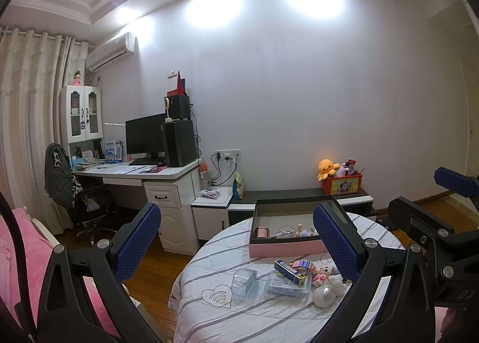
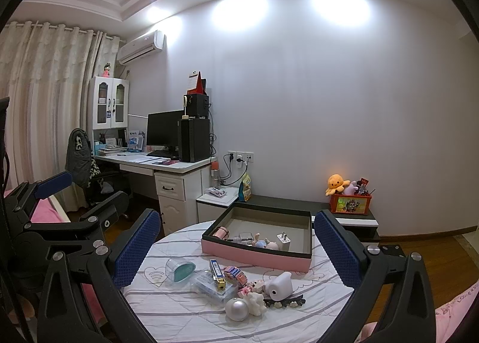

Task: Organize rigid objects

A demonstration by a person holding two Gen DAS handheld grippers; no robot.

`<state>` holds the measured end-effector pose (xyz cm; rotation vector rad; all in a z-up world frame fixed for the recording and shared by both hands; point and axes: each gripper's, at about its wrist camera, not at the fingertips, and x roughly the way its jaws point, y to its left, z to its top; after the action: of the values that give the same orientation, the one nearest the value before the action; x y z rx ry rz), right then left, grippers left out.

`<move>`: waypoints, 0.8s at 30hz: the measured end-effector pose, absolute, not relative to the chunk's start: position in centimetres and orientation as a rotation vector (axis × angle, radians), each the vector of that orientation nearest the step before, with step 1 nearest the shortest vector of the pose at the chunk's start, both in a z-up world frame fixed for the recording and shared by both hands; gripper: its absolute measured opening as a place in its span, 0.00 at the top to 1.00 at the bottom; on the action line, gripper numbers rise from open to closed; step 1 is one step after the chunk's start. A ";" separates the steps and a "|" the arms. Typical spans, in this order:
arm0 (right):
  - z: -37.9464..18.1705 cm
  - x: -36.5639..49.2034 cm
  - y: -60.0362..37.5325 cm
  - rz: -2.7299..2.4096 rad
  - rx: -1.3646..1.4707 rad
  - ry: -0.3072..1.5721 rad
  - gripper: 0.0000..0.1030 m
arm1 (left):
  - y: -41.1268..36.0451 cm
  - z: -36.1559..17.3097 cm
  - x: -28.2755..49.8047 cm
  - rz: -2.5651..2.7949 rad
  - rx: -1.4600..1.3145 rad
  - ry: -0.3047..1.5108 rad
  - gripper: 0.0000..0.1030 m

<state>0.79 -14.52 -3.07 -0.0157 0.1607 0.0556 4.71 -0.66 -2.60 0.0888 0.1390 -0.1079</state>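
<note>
Striped table (image 2: 185, 316): pink box (image 2: 254, 256) behind loose trinkets (image 2: 239, 283).

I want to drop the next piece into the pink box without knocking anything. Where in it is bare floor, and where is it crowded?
The pink box has bare floor along its far half, up to the far wall. Its near edge is crowded: the pink ribbon spool, small figurines and the white charger plug. Both grippers are open, holding nothing.
</note>
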 end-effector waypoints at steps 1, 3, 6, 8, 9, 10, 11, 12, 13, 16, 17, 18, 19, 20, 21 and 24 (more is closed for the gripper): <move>-3.0 0.8 -14.5 0.056 -0.016 0.161 0.00 | -0.7 -2.6 4.7 -0.108 0.089 0.139 0.00; -3.1 0.8 -14.5 0.054 -0.016 0.161 0.00 | -0.7 -2.6 4.7 -0.108 0.089 0.140 0.00; -3.1 0.8 -14.5 0.055 -0.016 0.161 0.00 | -0.7 -2.6 4.8 -0.111 0.086 0.144 0.00; -3.1 0.8 -14.5 0.054 -0.016 0.162 0.00 | -0.7 -2.6 5.0 -0.116 0.083 0.150 0.00; -3.0 0.8 -14.5 0.054 -0.016 0.162 0.00 | -0.7 -2.6 5.0 -0.118 0.083 0.153 0.00; -3.0 0.8 -14.5 0.054 -0.017 0.163 0.00 | -0.7 -2.6 5.0 -0.119 0.084 0.153 0.00; -3.1 0.8 -14.5 0.054 -0.016 0.164 0.00 | -0.7 -2.7 5.1 -0.120 0.085 0.155 0.00; -3.1 0.7 -14.5 0.055 -0.015 0.164 0.00 | -0.7 -2.7 5.2 -0.122 0.085 0.157 0.00; -3.1 0.7 -14.5 0.055 -0.014 0.165 0.00 | -0.7 -2.8 5.2 -0.124 0.085 0.159 0.00; -3.3 0.8 -14.6 0.054 -0.013 0.170 0.00 | -0.7 -3.1 5.6 -0.144 0.075 0.176 0.00; -3.4 0.9 -14.7 0.052 -0.012 0.171 0.00 | -0.7 -3.2 5.8 -0.156 0.070 0.187 0.00; -3.5 0.9 -14.8 0.051 -0.009 0.175 0.00 | -0.7 -3.4 6.1 -0.166 0.068 0.195 0.00; -3.6 1.1 -15.0 0.051 -0.004 0.179 0.00 | -0.7 -3.5 6.2 -0.174 0.067 0.202 0.00; -3.8 1.2 -15.1 0.051 0.001 0.185 0.00 | -0.8 -3.7 6.4 -0.178 0.067 0.209 0.00; -3.9 1.4 -15.3 0.049 0.003 0.189 0.00 | -0.9 -3.9 6.7 -0.178 0.068 0.214 0.00; -4.5 1.8 -15.7 0.046 0.015 0.207 0.00 | -1.0 -4.4 7.2 -0.175 0.074 0.225 0.00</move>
<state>1.82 -15.67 -4.50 0.0148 0.2066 0.0464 7.19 -1.01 -4.40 0.0735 0.2246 -0.1755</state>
